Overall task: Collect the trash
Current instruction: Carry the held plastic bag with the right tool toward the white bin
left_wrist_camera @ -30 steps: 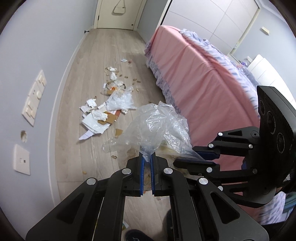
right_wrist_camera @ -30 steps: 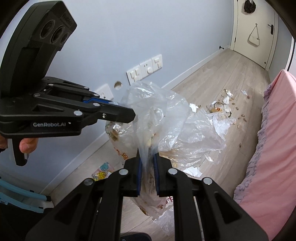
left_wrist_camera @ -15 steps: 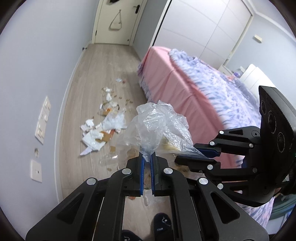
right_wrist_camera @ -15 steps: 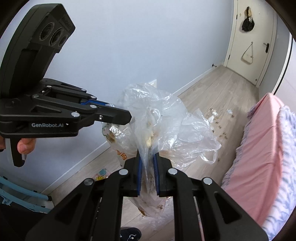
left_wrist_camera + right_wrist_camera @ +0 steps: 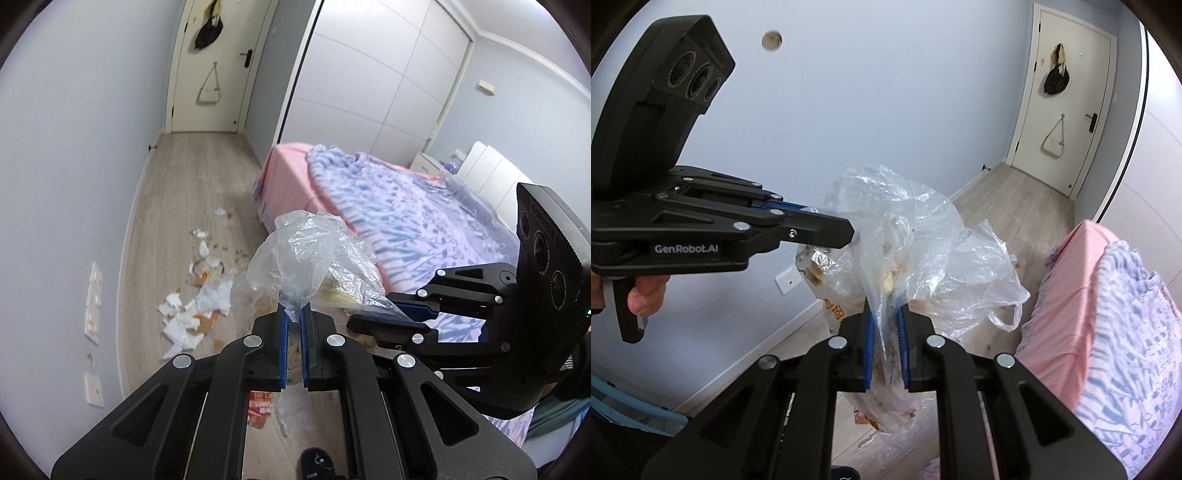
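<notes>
A clear plastic trash bag with scraps inside hangs in the air between both grippers. My left gripper is shut on one edge of the bag's mouth. My right gripper is shut on another part of the bag, which hangs below it. The right gripper shows at the right of the left wrist view, and the left gripper at the left of the right wrist view. Loose trash, white paper and cardboard scraps, lies on the wooden floor far below.
A bed with a pink sheet and a blue patterned blanket stands on the right. A grey wall with switches runs along the left. A closed door is at the far end. A red wrapper lies on the floor below.
Both grippers have risen with the bag held between them. The views have tilted upward, so the floor trash looks farther and more of the door and bed shows.
</notes>
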